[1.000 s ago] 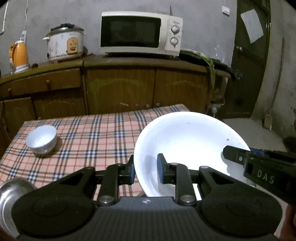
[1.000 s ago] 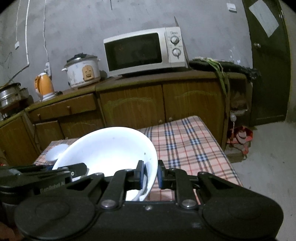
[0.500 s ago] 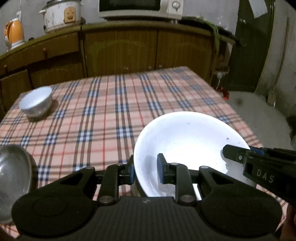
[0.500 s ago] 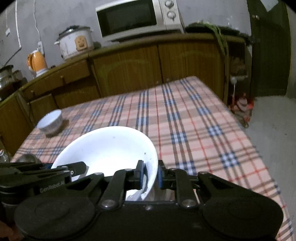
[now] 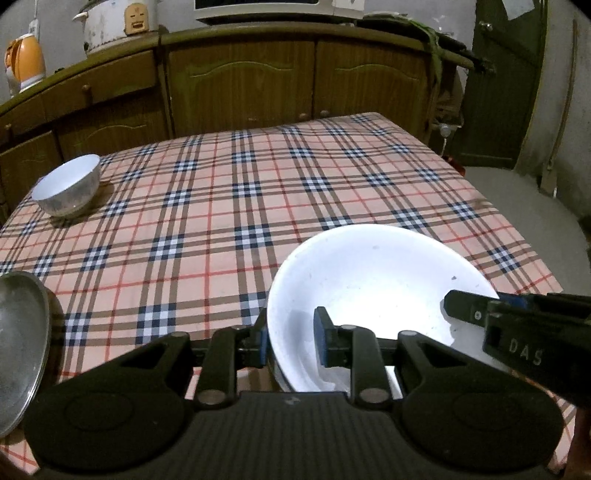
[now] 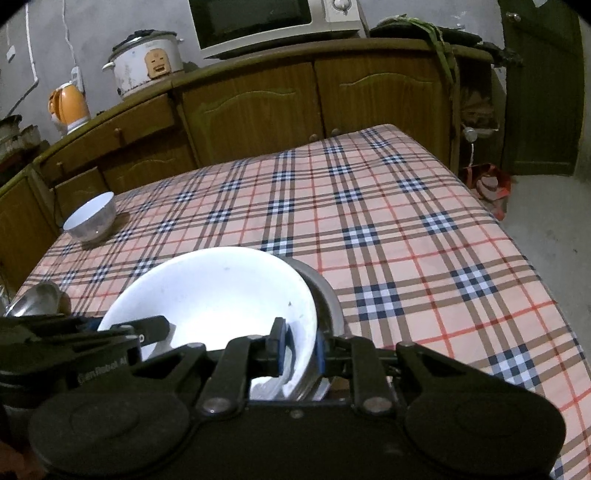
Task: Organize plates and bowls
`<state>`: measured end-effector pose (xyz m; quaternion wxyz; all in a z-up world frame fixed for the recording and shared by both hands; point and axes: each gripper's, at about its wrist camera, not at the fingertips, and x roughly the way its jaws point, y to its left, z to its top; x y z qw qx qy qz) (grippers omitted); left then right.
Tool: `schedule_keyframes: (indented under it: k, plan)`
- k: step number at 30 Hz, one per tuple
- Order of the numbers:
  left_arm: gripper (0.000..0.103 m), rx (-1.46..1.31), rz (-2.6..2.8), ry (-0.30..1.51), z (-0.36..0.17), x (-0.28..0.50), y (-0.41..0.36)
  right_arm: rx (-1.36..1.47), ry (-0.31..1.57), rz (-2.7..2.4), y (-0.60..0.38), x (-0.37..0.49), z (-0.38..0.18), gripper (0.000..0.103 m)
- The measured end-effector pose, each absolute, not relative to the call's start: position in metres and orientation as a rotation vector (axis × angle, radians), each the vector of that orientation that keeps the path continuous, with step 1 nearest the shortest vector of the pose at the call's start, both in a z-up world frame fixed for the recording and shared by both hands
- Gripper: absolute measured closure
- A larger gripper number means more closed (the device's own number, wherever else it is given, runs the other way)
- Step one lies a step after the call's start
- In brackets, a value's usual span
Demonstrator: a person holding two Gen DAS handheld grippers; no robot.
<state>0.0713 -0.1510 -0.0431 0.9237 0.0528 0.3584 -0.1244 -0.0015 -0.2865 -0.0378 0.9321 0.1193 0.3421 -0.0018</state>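
A large white plate (image 5: 373, 295) is held from both sides over the near part of the plaid table. My left gripper (image 5: 290, 341) is shut on its left rim. My right gripper (image 6: 299, 349) is shut on its right rim; the plate shows in the right wrist view (image 6: 218, 291) too. A metal plate (image 6: 325, 295) lies directly under it, only its edge visible. A small white bowl (image 5: 68, 190) stands at the table's far left, also in the right wrist view (image 6: 90, 218). A steel dish (image 5: 18, 343) sits at the near left.
The plaid tablecloth (image 5: 295, 177) covers the table. Wooden cabinets (image 5: 240, 81) stand behind it, with a rice cooker (image 6: 147, 62), a kettle (image 6: 68, 105) and a microwave (image 6: 266, 22) on top. A dark door (image 6: 543, 85) is at the right.
Both grippers have come down with the white plate from a raised, tilted position to low over the near table. The metal plate beneath it has come into view.
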Motion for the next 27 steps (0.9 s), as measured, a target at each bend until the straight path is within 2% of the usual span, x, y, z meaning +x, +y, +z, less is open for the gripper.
schedule_keyframes:
  k: [5,7,11,13,15,23,25,26,27]
  plan:
    - [0.075,0.152,-0.244,0.713,-0.046,0.069,-0.157,0.257,0.706,-0.008,-0.286,0.001,-0.040,0.081]
    - [0.069,0.165,-0.246,0.706,-0.048,0.068,-0.159,0.250,0.706,-0.005,-0.287,0.001,-0.040,0.081]
    - [0.067,0.183,-0.239,0.692,-0.051,0.067,-0.161,0.239,0.710,-0.002,-0.287,0.002,-0.039,0.082]
    - [0.066,0.174,-0.245,0.692,-0.050,0.067,-0.159,0.233,0.708,-0.005,-0.287,0.002,-0.039,0.087]
    - [0.064,0.178,-0.245,0.678,-0.050,0.066,-0.158,0.231,0.712,-0.013,-0.288,0.003,-0.039,0.087]
    - [0.064,0.142,-0.240,0.687,-0.047,0.068,-0.152,0.194,0.731,-0.027,-0.286,0.004,-0.038,0.088]
    - [0.064,0.126,-0.237,0.684,-0.041,0.068,-0.150,0.162,0.698,-0.054,-0.285,0.001,-0.031,0.078]
    - [0.064,0.119,-0.233,0.681,-0.038,0.068,-0.149,0.142,0.682,-0.074,-0.284,0.000,-0.026,0.058]
    - [0.064,0.113,-0.234,0.678,-0.036,0.069,-0.148,0.129,0.668,-0.082,-0.284,-0.001,-0.022,0.048]
